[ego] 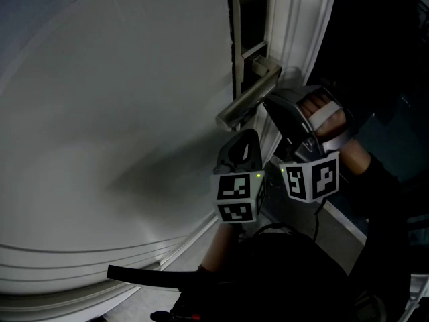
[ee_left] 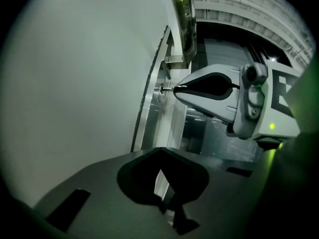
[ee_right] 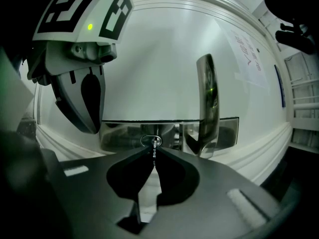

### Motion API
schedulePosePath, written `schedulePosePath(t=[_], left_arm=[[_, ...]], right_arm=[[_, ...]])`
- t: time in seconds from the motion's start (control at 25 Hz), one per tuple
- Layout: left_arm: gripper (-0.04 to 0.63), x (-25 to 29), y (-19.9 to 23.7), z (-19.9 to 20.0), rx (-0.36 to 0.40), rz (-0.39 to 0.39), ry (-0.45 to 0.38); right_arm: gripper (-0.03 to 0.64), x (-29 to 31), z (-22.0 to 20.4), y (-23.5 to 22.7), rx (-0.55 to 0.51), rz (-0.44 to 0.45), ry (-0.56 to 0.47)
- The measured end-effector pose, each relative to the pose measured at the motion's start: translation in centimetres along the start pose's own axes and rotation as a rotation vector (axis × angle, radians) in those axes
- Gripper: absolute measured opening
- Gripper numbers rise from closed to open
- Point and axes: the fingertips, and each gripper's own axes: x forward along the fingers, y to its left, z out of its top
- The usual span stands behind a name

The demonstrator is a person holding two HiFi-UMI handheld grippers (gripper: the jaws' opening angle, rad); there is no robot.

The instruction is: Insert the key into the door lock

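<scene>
A white door point(ego: 114, 113) carries a steel lock plate point(ego: 249, 19) with a lever handle point(ego: 251, 96). My right gripper point(ee_right: 153, 150) is shut on a small metal key point(ee_right: 154, 155), and the key's tip is at the oval keyhole point(ee_right: 151, 141) just left of the lever handle point(ee_right: 208, 103). The left gripper view shows that same right gripper point(ee_left: 175, 88) from the side, the key point(ee_left: 168, 89) touching the keyhole point(ee_left: 160, 89). My left gripper point(ego: 247, 134) hangs below the lever, its jaws point(ee_left: 160, 148) shut with nothing in them.
The door frame moulding point(ego: 305, 32) runs just right of the lock. A hand point(ego: 322, 113) holds the right gripper. The left gripper point(ee_right: 82, 98) hangs close at the upper left of the right gripper view. Beyond the frame the space is dark.
</scene>
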Motion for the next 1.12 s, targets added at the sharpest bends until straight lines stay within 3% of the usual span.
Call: schedulePosePath(t=[1.12], left_arm=[[0.000,0.12,0.24,0.07,-0.006,0.000,-0.003]], right_arm=[[0.012,0.37,0.13,0.01,0.001,-0.010,-0.004]])
